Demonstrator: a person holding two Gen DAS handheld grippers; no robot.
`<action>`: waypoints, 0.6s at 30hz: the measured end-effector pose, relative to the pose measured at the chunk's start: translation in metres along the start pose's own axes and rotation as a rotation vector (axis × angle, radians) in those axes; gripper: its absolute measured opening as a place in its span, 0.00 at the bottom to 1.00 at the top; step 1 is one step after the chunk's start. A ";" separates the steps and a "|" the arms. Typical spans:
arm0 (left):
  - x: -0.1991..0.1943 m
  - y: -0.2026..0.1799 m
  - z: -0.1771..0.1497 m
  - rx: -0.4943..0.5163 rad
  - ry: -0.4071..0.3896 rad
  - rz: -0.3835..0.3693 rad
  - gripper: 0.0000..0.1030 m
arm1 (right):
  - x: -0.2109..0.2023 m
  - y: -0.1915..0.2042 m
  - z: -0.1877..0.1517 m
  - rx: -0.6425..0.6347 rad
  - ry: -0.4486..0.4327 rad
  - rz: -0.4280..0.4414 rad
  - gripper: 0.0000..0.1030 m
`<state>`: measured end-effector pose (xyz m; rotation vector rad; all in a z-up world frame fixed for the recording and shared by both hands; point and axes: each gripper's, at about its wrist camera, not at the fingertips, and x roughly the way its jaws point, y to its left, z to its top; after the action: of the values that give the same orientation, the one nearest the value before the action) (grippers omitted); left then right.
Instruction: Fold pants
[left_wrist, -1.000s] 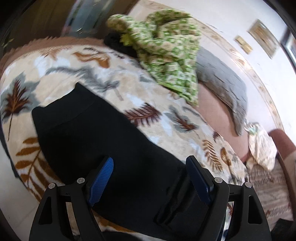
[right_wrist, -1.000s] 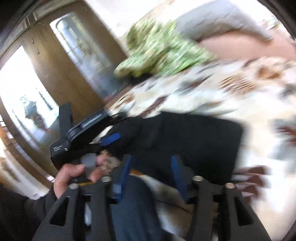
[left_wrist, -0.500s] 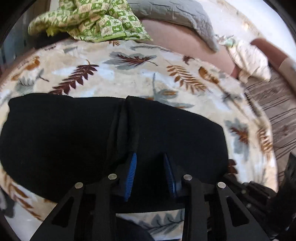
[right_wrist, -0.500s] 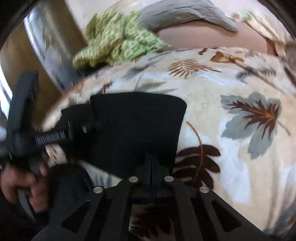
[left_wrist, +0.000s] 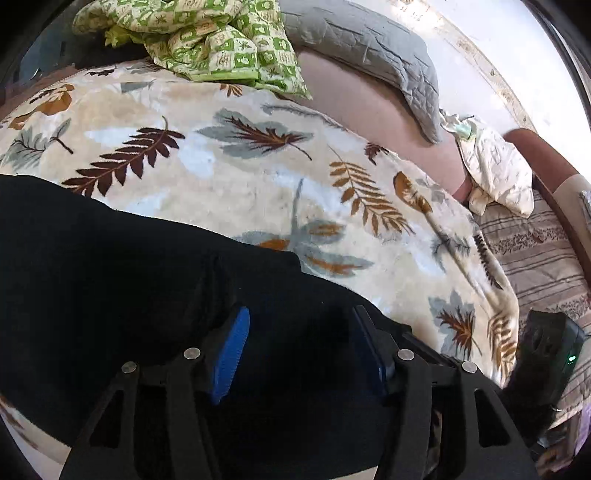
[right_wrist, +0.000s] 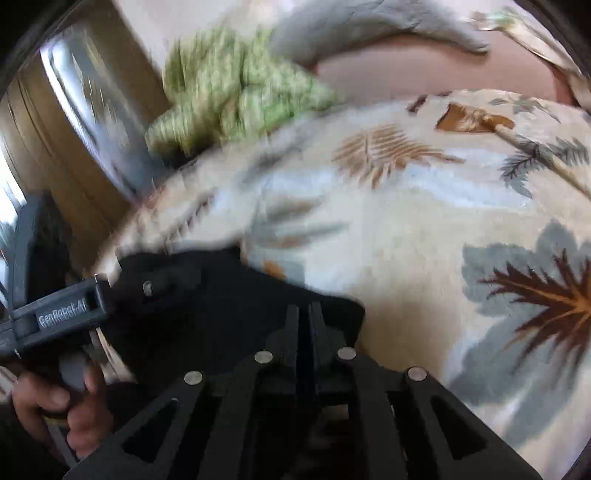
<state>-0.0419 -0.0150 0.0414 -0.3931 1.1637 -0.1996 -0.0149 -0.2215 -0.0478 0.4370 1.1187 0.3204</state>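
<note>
Fingers, left: my left gripper (left_wrist: 301, 354) has its blue pads (left_wrist: 229, 360) spread apart and opening, hovering over black cloth with nothing pinched between them.

Fingers, right: my right gripper (right_wrist: 303, 332) is clenched, jaws pressed together with barely a slit; its tips sit at the near right corner of the black cloth, but I cannot tell whether any fabric is caught in them.

Item, main: black pants (left_wrist: 122, 280), lying flat at the near edge of the bed, a lengthwise fold line showing just beyond my left pads. In the right wrist view the same pants (right_wrist: 229, 295) end in a squared corner beside my closed tips.

Hand: my left hand (right_wrist: 62, 410) wraps the handle of the left tool at the lower left of the right wrist view.

Surface: leaf-print blanket (left_wrist: 258, 177), cream with brown, grey and ochre leaves, covers the bed under the pants.

Far edge: green patterned quilt (left_wrist: 207, 40) bunched at the far left corner; grey pillow (left_wrist: 362, 48) beside it, touching.

Right side: crumpled pale cloth (left_wrist: 498, 173) beyond the blanket's right edge.
</note>
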 end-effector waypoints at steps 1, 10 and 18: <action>-0.001 0.001 0.000 -0.002 0.001 -0.002 0.55 | -0.004 -0.004 -0.001 0.026 -0.009 0.028 0.05; -0.028 0.043 -0.003 -0.120 -0.099 -0.221 0.66 | -0.040 -0.028 -0.005 0.117 -0.178 -0.226 0.15; -0.129 0.156 -0.048 -0.351 -0.261 -0.320 0.76 | -0.039 -0.056 -0.016 0.256 -0.156 -0.254 0.25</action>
<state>-0.1442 0.1638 0.0724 -0.8913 0.8720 -0.2142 -0.0436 -0.2855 -0.0501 0.5290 1.0515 -0.0807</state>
